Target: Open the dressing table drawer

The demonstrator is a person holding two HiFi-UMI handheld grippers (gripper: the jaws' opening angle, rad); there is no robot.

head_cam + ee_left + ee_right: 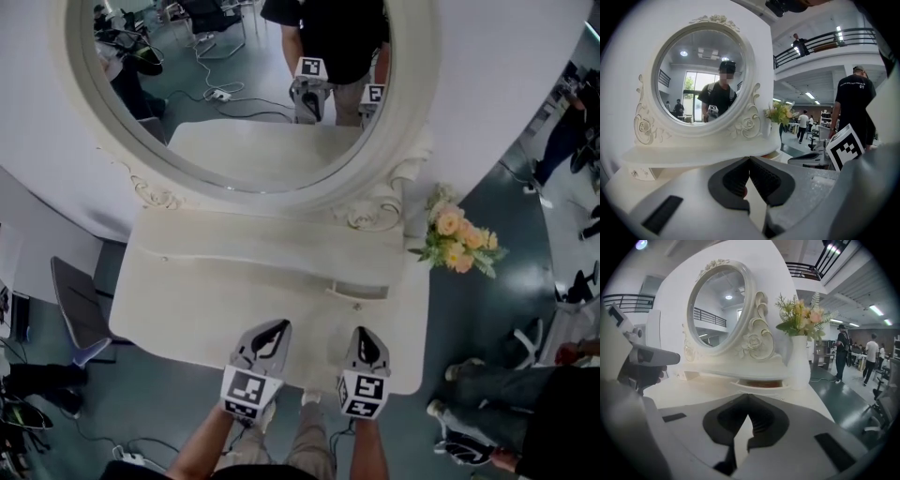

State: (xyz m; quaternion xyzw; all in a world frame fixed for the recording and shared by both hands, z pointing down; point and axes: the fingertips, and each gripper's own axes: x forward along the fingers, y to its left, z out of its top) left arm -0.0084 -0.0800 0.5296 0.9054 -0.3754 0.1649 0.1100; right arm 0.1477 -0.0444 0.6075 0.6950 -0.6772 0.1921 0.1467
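**A:** Both claws hang clear over the near edge of the dressing table [178,309] in the head view, left gripper [265,339] and right gripper [366,349]. I'd guess that's because the drawer [358,292] already juts out a little.

**B:** Left gripper view?

**A:** Jaws together, nothing held — drawer hard to make out past them.

**B:** Right gripper view?

**A:** Jaws closed, empty; drawer ajar below the mirror [717,310], its inside too dim to read.

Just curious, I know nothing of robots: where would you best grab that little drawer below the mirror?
Probably the small knob on the drawer front, approached straight from the person's side. The front faces that way and stands slightly ajar, and the knob looks like its only projecting part.
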